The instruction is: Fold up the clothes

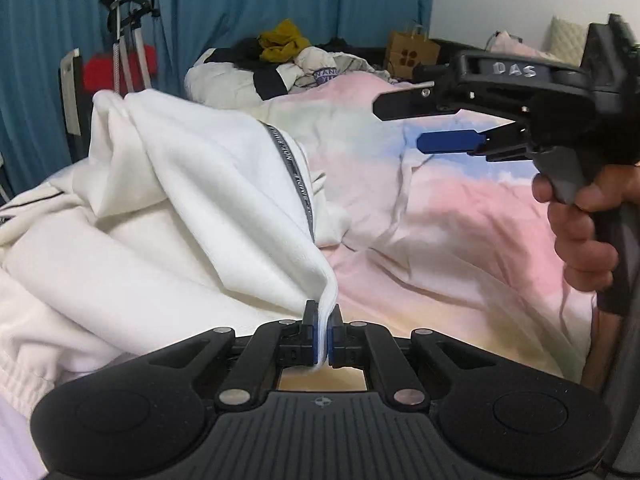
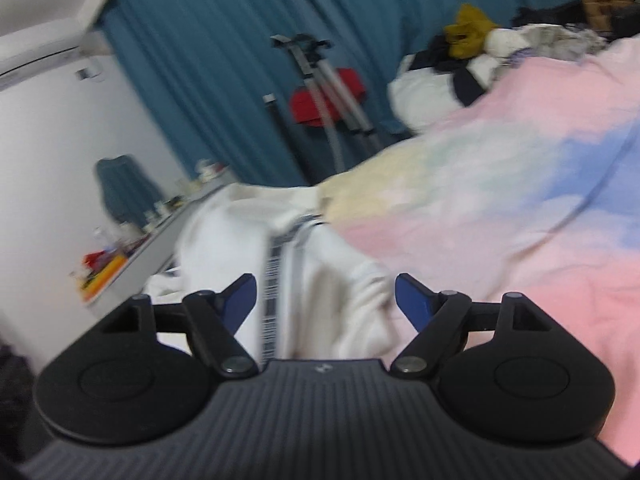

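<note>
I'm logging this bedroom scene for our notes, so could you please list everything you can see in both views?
white garment: one, white with a grey lettered band, on the bed's near left, an edge pinched and lifted
bedspread: one, pastel pink, blue and yellow, covering the bed
clothes pile: one heap, white, black and mustard, far end of the bed
paper bag: one, brown, behind the pile
curtain: blue, back wall
tripod: one, grey, before the curtain
left gripper: black, blue pads, shut on the garment
right gripper: black, open, above the bedspread
hand: one, holding the right gripper's handle
</note>
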The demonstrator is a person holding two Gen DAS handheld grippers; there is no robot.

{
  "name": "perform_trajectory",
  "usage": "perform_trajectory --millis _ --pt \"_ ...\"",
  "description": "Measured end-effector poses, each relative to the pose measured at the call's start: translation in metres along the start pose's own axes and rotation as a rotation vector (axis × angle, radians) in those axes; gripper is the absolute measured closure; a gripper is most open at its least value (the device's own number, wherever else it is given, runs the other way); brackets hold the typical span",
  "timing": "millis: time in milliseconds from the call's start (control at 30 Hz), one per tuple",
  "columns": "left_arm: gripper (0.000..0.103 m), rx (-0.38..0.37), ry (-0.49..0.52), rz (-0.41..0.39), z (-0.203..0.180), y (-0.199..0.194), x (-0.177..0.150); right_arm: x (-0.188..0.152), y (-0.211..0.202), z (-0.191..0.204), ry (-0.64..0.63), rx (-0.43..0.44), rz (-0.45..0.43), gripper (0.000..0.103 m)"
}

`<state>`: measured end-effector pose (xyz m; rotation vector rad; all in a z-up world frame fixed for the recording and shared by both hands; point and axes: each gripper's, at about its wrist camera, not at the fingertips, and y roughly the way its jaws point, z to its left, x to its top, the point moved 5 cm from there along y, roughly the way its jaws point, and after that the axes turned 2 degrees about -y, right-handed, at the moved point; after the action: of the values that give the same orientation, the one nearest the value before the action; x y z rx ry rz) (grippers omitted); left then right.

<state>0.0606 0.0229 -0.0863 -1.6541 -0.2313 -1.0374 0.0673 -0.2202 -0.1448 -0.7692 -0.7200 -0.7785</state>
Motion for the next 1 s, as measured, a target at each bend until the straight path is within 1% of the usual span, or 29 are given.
perform_trajectory --millis 67,133,267,300,333,367,433,567,633,667,700,733,767,800,900,1000 --pt "0.099 -0.018 -0.029 -0.01 0.005 0.002 0.002 0.006 0.014 0.018 -0.075 -0.012 0.03 0.024" --pt "0.099 -0.04 -0.056 -0.021 0.008 0.001 -0.001 0.016 0.035 0.038 -0.15 -0.016 0.078 0.027" --pt "0.099 -0.103 -0.131 -0.019 0.021 0.002 -0.009 0.05 0.093 0.082 -0.212 0.033 0.139 0.03" --pt "0.099 -0.121 -0.155 -0.015 0.025 0.003 -0.011 0.058 0.111 0.09 -0.212 0.031 0.158 0.032" --pt "0.099 -0.139 -0.179 -0.01 0.027 0.005 -0.013 0.066 0.129 0.098 -0.212 0.028 0.176 0.038" --pt "0.099 -0.157 -0.195 -0.003 0.031 0.009 -0.013 0.074 0.148 0.105 -0.21 0.023 0.197 0.041" --pt "0.099 -0.185 -0.213 0.01 0.038 0.017 -0.013 0.088 0.187 0.106 -0.188 -0.005 0.243 0.043" --pt "0.099 -0.248 -0.222 0.015 0.046 0.026 -0.015 0.097 0.248 0.101 -0.161 -0.091 0.329 0.048" --pt "0.099 -0.279 -0.232 0.011 0.051 0.03 -0.015 0.096 0.27 0.094 -0.145 -0.142 0.369 0.061" --pt "0.099 -0.301 -0.241 0.002 0.054 0.03 -0.015 0.092 0.278 0.089 -0.123 -0.15 0.402 0.067" --pt "0.099 -0.322 -0.25 -0.008 0.056 0.03 -0.015 0.088 0.284 0.084 -0.105 -0.158 0.428 0.086" --pt "0.099 -0.342 -0.257 -0.018 0.054 0.026 -0.017 0.085 0.284 0.082 -0.102 -0.161 0.435 0.096" --pt "0.099 -0.359 -0.254 -0.027 0.057 0.026 -0.017 0.082 0.284 0.08 -0.1 -0.164 0.441 0.1" --pt "0.099 -0.374 -0.253 -0.036 0.059 0.025 -0.016 0.08 0.282 0.079 -0.097 -0.165 0.441 0.1" --pt "0.099 -0.394 -0.261 -0.058 0.061 0.023 -0.01 0.088 0.262 0.076 -0.081 -0.156 0.373 0.1" --pt "0.099 -0.405 -0.265 -0.081 0.063 0.016 -0.007 0.105 0.231 0.062 -0.039 -0.16 0.315 0.1"
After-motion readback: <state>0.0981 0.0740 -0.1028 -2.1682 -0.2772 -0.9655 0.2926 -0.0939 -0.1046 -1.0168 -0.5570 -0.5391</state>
